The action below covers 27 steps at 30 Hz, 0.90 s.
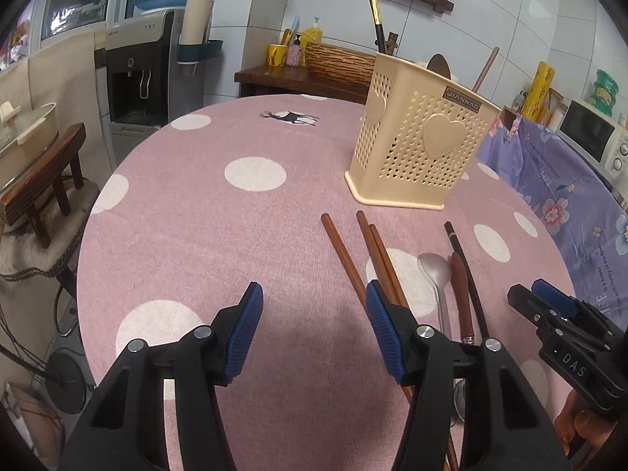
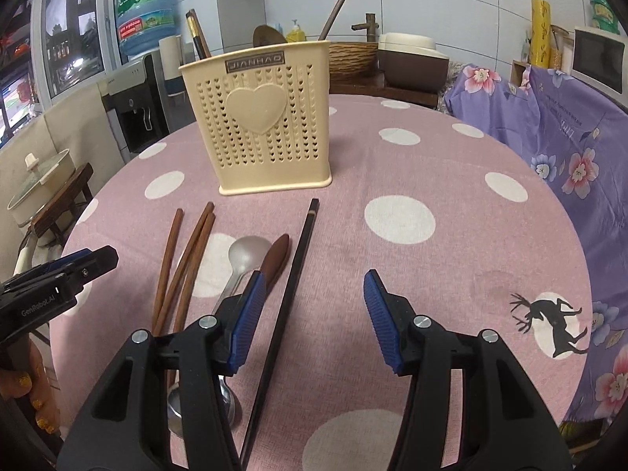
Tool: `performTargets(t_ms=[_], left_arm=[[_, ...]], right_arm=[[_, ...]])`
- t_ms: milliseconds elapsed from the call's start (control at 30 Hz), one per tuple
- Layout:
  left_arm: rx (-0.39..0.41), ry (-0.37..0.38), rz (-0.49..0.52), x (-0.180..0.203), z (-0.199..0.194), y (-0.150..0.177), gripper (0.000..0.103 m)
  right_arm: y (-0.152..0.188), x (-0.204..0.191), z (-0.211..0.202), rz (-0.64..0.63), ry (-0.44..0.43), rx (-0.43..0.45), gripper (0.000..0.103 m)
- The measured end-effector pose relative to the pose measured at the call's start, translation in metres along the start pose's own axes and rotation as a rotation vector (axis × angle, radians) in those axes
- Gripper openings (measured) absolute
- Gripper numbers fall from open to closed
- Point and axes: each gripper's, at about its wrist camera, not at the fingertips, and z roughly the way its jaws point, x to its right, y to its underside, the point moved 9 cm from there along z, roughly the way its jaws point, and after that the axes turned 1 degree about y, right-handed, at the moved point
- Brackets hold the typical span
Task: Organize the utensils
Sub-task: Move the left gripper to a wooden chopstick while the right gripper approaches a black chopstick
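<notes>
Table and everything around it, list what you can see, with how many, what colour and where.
Perforated plastic utensil holder: one, cream, standing mid-table, already holding a few utensils.
Wooden chopsticks: three, reddish brown, lying on the cloth in front of the holder.
Dark chopstick: one, black, lying right of the spoons.
Metal spoon: one, silver, between the brown chopsticks and the wooden spoon.
Wooden spoon: one, brown, beside the metal spoon.
Polka-dot tablecloth: one, pink with white dots, covering the round table.
Water dispenser: one, grey and black, behind the table, blue bottle on top.
Left gripper: open, over the cloth.
Right gripper: open, over the black chopstick.
</notes>
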Motion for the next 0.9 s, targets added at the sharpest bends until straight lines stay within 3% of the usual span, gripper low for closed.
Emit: performTargets(t_ms=[400,633,767,900], left_arm=[[-0.022,0.003,-0.029,-0.010,0.004,0.008,0.038],[-0.031,0.016,-0.027,-0.006,0.006,0.009,0.037],[-0.040,0.019,-0.016,-0.001,0.011,0.008,0.037],[-0.060,0.038,-0.003,0.009,0.019,0.005,0.037]], right_arm=[[0.020,-0.002,0.015,-0.007,-0.004,-0.088,0.052],[0.028,-0.012,0.025,-0.050,0.023,-0.127,0.038],[0.029,-0.008,0.025,-0.066,0.038,-0.128,0.020],[0.028,0.007,0.024,-0.056,0.058,-0.133,0.012]])
